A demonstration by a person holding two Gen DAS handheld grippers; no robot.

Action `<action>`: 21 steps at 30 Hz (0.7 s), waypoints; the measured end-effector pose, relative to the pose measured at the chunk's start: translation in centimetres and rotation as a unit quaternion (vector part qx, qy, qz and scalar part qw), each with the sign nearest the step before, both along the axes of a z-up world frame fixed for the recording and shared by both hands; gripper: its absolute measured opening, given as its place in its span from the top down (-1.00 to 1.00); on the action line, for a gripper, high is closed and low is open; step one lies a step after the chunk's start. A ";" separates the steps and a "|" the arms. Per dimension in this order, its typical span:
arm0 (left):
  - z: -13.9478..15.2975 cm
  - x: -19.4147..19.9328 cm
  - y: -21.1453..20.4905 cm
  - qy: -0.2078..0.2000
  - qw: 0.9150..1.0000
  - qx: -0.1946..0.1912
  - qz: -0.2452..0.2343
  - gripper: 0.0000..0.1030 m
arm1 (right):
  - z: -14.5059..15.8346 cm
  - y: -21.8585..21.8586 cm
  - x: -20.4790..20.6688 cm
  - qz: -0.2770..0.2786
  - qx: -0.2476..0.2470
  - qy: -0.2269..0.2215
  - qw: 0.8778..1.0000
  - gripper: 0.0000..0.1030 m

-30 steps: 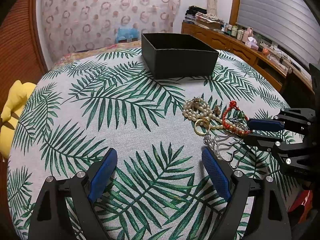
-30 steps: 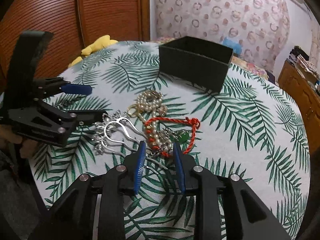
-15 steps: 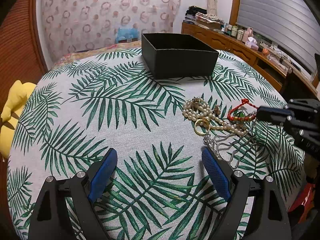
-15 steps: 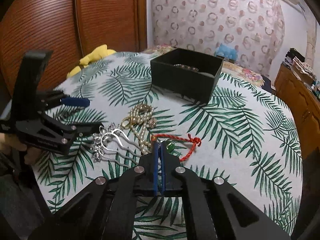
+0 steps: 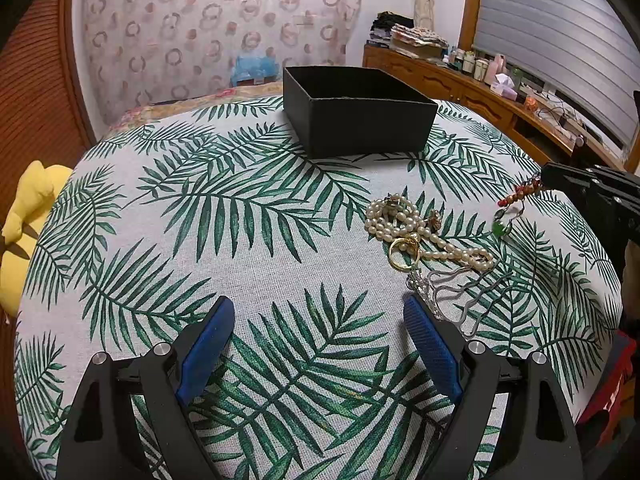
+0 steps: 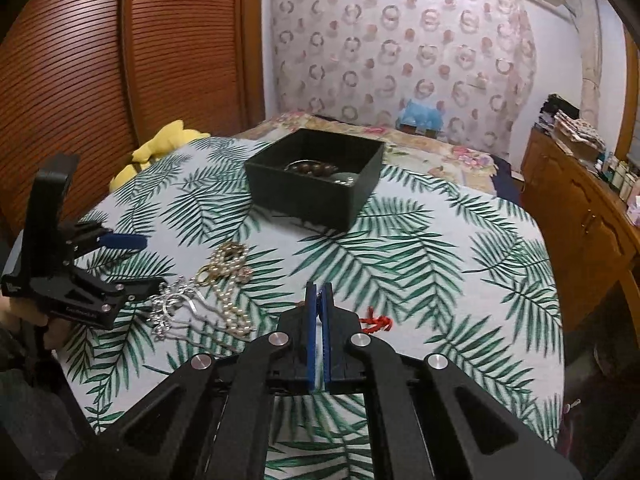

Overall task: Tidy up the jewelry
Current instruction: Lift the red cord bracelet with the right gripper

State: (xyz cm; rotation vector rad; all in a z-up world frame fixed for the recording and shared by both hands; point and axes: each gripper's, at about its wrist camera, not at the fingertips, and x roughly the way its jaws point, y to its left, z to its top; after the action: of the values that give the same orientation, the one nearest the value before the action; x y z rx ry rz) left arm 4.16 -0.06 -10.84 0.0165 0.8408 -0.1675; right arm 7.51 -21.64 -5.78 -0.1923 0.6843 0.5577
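Observation:
A red cord bracelet [image 5: 516, 200] with beads and a green stone hangs just above the cloth, and my right gripper [image 6: 319, 292] is shut on it; its red knot [image 6: 376, 322] shows beside the fingers. On the leaf-print tablecloth lie a pearl necklace [image 5: 404, 220], a gold ring [image 5: 402, 254] and a silver hair comb [image 5: 452, 292]. The black open box [image 6: 312, 196] stands at the far side, with a dark bead bracelet [image 6: 316, 168] inside. My left gripper [image 5: 316, 344] rests low near the front edge, open, nothing between its fingers, the comb just right of it.
A yellow plush toy [image 5: 24, 232] lies off the table's left edge. A wooden dresser [image 5: 480, 92] with small bottles and clutter runs along the right. Ribbed wooden doors [image 6: 120, 60] stand behind the left side. The round table [image 5: 160, 240] drops away on all sides.
My right gripper closed on the red bracelet and lifted it off the pile, up and away from the pearls. The left gripper stayed put and open.

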 end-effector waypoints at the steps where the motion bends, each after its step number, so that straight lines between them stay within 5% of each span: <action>1: 0.0 0.0 0.0 0.000 1.000 0.000 0.000 -0.61 | -0.1 -0.2 0.1 -0.002 0.001 0.001 1.000 0.94; 17: -0.1 -0.1 0.2 0.002 1.000 -0.001 -0.001 -0.61 | -3.4 -1.7 -1.1 -0.003 -0.028 0.051 0.998 0.92; 21: 0.1 0.1 0.1 0.000 1.000 0.000 -0.003 -0.61 | -3.3 -2.7 -0.5 -0.014 -0.018 0.051 0.998 0.55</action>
State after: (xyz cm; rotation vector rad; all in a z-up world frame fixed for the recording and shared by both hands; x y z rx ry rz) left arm 4.28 0.07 -10.71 0.0192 0.8416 -0.1730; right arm 7.05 -24.34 -9.05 -0.1890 0.7950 0.5311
